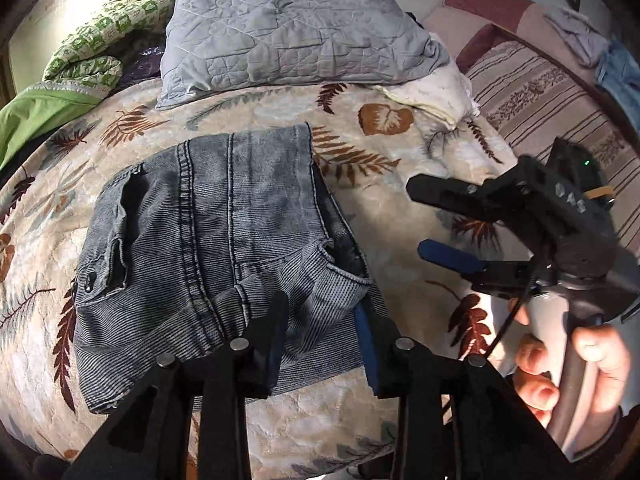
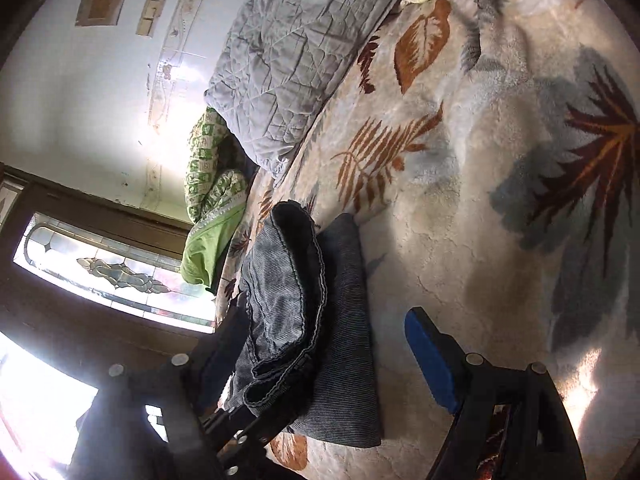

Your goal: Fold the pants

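The grey-blue denim pants point(image 1: 216, 248) lie folded in a compact stack on the leaf-patterned blanket point(image 1: 400, 208). My left gripper point(image 1: 324, 344) is open at the stack's near edge, its fingers over the cloth but not pinching it. My right gripper point(image 1: 416, 218) is open and empty, hovering to the right of the pants above the blanket. In the right wrist view the folded pants point(image 2: 304, 320) lie just left of centre, between my open right gripper's point(image 2: 320, 344) fingers, seen edge-on.
A grey quilted pillow point(image 1: 288, 32) lies at the back of the bed, with a green patterned blanket point(image 1: 92, 52) to its left. A striped cushion point(image 1: 540, 108) and more clothes sit at the right. A window point(image 2: 112, 268) shows beyond the bed.
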`<action>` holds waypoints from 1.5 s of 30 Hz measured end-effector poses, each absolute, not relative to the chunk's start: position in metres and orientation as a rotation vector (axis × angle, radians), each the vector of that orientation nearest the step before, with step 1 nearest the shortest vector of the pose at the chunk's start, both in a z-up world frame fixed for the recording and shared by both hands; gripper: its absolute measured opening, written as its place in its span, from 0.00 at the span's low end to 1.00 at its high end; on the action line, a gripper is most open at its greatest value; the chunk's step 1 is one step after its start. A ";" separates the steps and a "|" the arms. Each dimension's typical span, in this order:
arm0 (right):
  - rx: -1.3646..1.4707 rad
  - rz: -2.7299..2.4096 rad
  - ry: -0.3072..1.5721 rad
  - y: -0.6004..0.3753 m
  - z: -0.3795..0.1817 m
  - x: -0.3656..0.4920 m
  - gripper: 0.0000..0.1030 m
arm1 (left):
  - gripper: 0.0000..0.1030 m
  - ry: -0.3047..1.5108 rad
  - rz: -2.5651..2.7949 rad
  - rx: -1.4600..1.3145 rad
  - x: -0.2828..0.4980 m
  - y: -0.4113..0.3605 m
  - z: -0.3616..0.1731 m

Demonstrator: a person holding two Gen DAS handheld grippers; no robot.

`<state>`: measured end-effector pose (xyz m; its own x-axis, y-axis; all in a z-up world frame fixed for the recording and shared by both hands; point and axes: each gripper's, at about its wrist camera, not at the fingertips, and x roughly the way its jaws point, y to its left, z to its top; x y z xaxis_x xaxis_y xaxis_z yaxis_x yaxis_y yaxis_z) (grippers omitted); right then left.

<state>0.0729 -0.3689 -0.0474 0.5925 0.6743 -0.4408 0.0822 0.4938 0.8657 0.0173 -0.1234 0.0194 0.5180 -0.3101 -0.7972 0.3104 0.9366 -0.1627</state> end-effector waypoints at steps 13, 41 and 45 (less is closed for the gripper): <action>1.034 0.759 0.907 -0.306 -0.017 0.051 0.82 | 0.58 0.933 -0.029 -0.196 0.035 0.014 0.005; 0.871 0.437 1.176 -0.272 -0.041 0.080 0.18 | 0.78 0.957 -0.029 -0.208 0.030 0.012 -0.029; 0.699 0.413 1.128 -0.257 -0.021 0.081 0.18 | 0.78 0.958 -0.031 -0.202 0.028 0.013 -0.021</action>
<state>0.0807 -0.2573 -0.0209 0.3874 0.6273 -0.6756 0.0420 0.7201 0.6926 0.0284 0.0127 -0.0207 0.5765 -0.1155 -0.8089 -0.0633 0.9807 -0.1851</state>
